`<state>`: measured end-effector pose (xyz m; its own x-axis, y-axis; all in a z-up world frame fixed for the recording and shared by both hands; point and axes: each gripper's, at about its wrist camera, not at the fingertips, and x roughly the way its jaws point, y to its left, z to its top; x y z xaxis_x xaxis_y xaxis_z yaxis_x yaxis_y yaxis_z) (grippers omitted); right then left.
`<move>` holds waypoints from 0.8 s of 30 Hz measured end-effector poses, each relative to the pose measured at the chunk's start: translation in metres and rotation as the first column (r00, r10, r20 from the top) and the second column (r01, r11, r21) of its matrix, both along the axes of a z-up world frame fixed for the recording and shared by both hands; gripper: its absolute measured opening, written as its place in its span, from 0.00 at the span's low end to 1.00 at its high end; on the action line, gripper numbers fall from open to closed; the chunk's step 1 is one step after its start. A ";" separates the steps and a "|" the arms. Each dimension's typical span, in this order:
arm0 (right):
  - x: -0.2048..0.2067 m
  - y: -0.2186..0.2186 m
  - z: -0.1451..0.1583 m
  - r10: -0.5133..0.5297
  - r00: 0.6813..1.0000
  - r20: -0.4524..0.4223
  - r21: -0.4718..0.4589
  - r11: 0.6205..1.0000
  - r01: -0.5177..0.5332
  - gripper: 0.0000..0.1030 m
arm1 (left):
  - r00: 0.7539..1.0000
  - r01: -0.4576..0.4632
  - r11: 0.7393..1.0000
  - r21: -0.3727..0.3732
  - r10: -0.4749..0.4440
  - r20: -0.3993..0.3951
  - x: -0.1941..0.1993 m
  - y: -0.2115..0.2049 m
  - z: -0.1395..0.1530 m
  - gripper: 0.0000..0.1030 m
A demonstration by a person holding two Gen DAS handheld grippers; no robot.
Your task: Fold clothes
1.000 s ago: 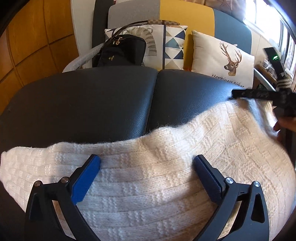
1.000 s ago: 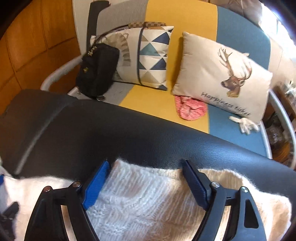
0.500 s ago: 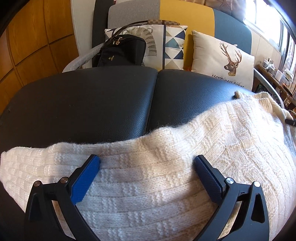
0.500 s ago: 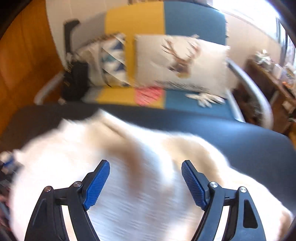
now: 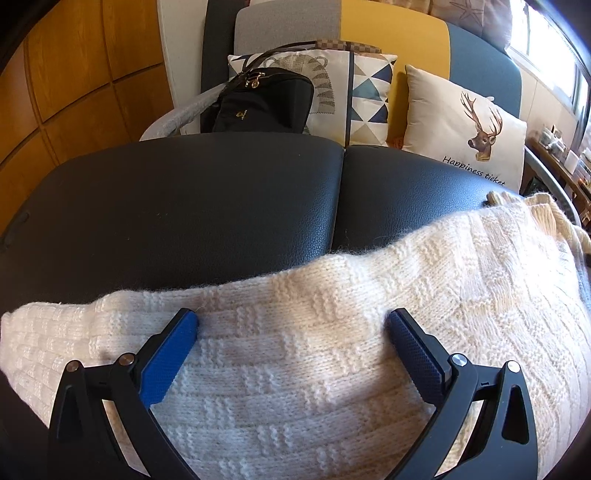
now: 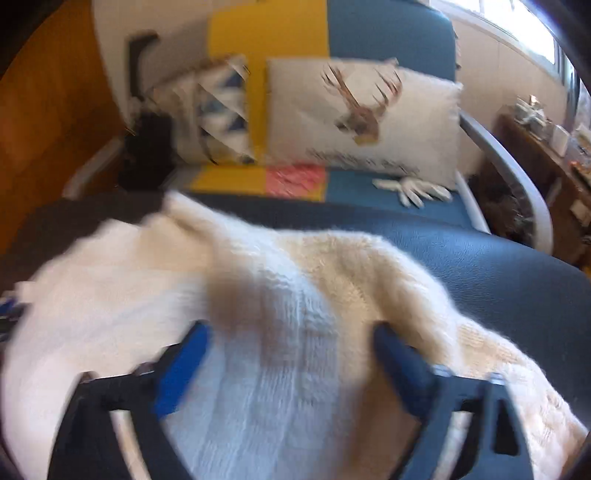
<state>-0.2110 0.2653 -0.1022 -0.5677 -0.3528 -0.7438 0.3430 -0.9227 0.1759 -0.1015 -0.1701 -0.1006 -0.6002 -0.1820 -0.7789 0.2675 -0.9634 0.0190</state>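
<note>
Two grippers stand over one cream knitted sweater (image 5: 332, 362) spread on a black padded leather surface (image 5: 192, 206). The left gripper (image 5: 291, 332) has its jaws spread wide, blue pads apart above the knit, gripping nothing; the sweater's far edge runs just beyond its fingertips and rises toward the right side of that view. The right gripper (image 6: 291, 343) is likewise released, jaws wide over the sweater (image 6: 280, 332), which in this blurred view lies bunched with a fold ridge running between the pads; whether the pads touch the wool cannot be told. Behind the black surface is a sofa (image 6: 388, 33) with yellow and blue panels, carrying a deer-print cushion (image 5: 465, 125), a cushion with triangles (image 5: 365, 92), a black handbag (image 5: 266, 107), a pink knitted item (image 6: 295, 181) and a white glove (image 6: 417, 188). Wooden wall panels (image 5: 74, 81) fill the left.
</note>
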 end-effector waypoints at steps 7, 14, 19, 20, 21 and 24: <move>0.051 0.103 0.005 -0.188 0.982 0.018 0.036 0.982 0.187 0.78 | 1.000 -0.001 1.000 0.000 0.001 -0.001 0.001 0.001 -0.001 1.00; 0.044 0.168 -0.017 -0.335 0.938 0.090 0.181 0.931 0.315 0.77 | 1.000 -0.001 1.000 -0.004 0.001 0.000 0.002 0.001 -0.002 1.00; 0.044 0.202 -0.017 -0.406 0.911 0.073 0.231 0.896 0.380 0.79 | 1.000 -0.001 1.000 -0.003 0.001 0.000 0.002 0.000 -0.002 1.00; 0.046 0.209 -0.017 -0.417 0.906 0.074 0.236 0.890 0.391 0.79 | 1.000 0.000 1.000 -0.003 0.000 0.000 0.003 0.000 -0.002 1.00; 0.049 0.216 -0.017 -0.429 0.900 0.074 0.241 0.884 0.401 0.79 | 1.000 0.000 1.000 -0.002 0.000 0.000 0.003 0.000 -0.002 1.00; 0.056 0.231 -0.017 -0.446 0.890 0.088 0.257 0.874 0.413 0.81 | 1.000 -0.001 1.000 -0.002 0.001 0.000 0.002 0.001 -0.002 1.00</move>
